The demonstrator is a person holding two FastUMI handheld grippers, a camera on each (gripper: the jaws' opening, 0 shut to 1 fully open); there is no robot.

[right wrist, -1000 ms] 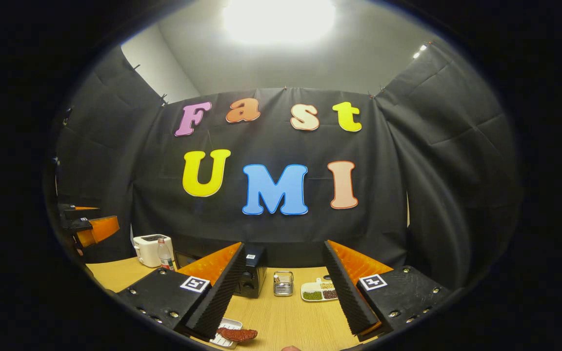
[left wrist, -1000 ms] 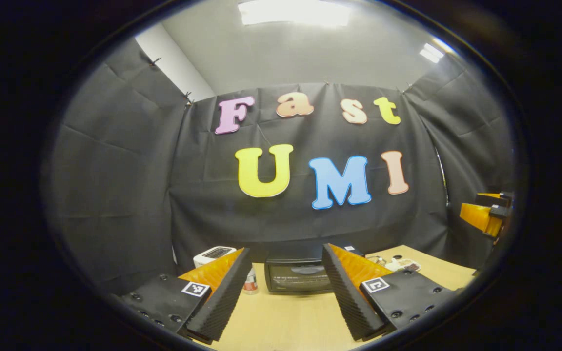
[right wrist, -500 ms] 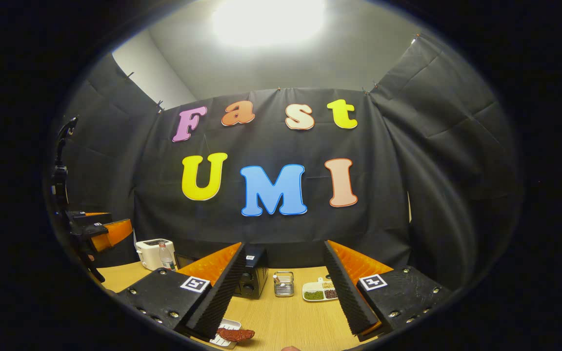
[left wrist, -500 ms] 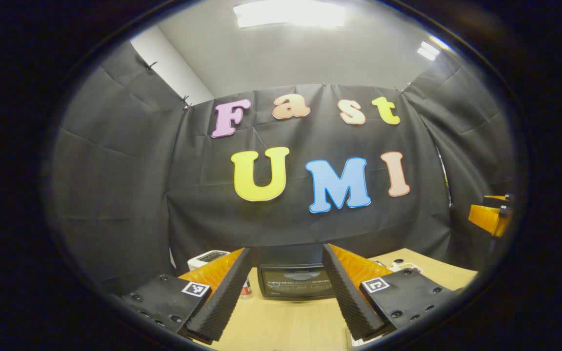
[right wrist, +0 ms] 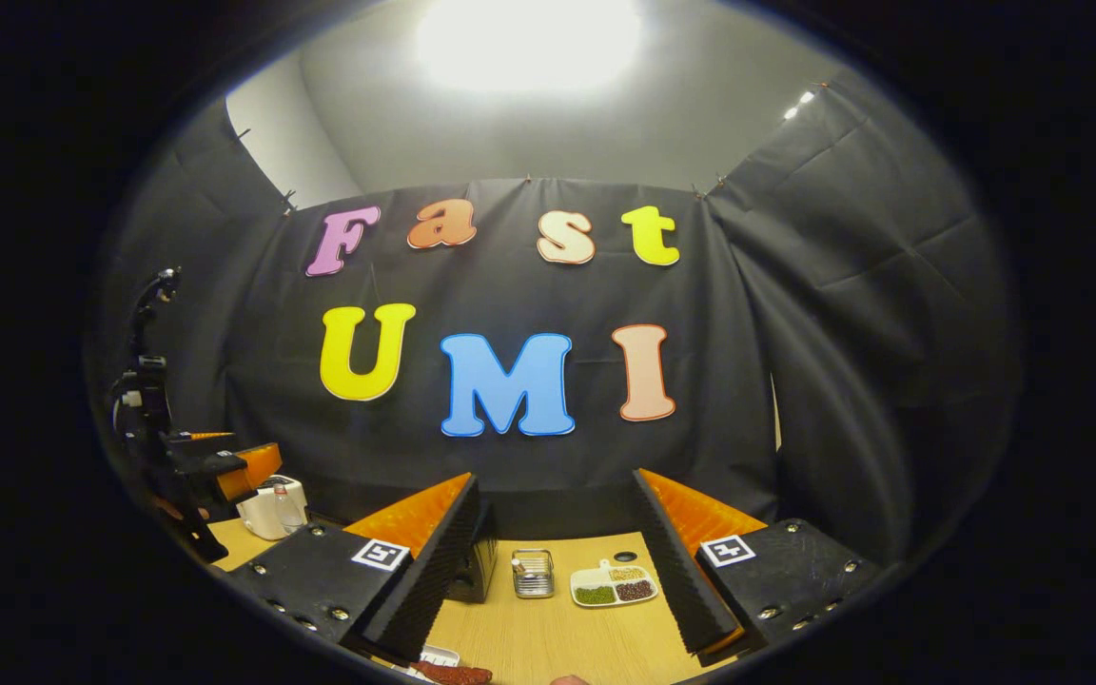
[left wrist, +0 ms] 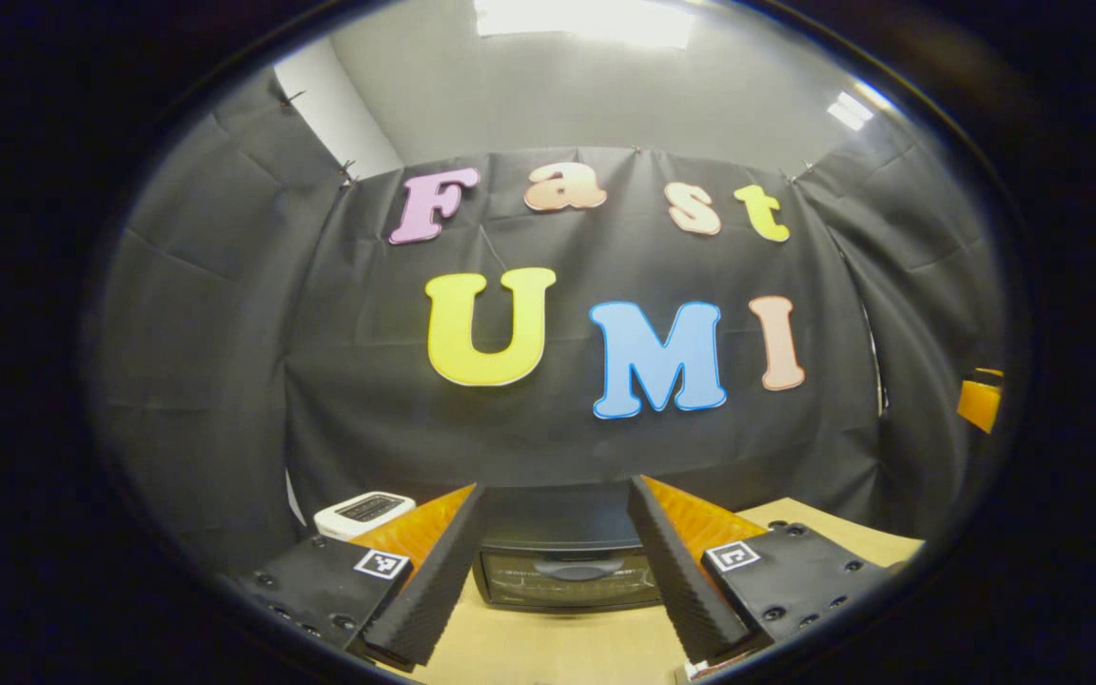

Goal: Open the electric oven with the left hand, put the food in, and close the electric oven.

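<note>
The black electric oven [left wrist: 562, 571] stands on the wooden table [left wrist: 557, 647] straight ahead of my left gripper [left wrist: 553, 571], its glass door closed and framed by the open fingers. In the right gripper view a corner of the oven [right wrist: 477, 566] shows behind the left finger. My right gripper [right wrist: 553, 571] is open with nothing held. A reddish-brown piece of food [right wrist: 453, 675] lies on a small white tray [right wrist: 434, 656] at the bottom edge, below that gripper. The left gripper [right wrist: 225, 466] also appears at the far left of the right gripper view, above the table.
A white toaster [left wrist: 362, 514] sits left of the oven, also seen with a plastic bottle [right wrist: 283, 509] beside it. A small wire basket [right wrist: 533, 574] and a white divided dish [right wrist: 613, 586] of beans stand mid-table. Black cloth walls close the booth.
My left gripper has moved closer to the oven and centred on it; the oven looks larger between the fingers. The right gripper view has shifted right and the food slid toward the bottom edge.
</note>
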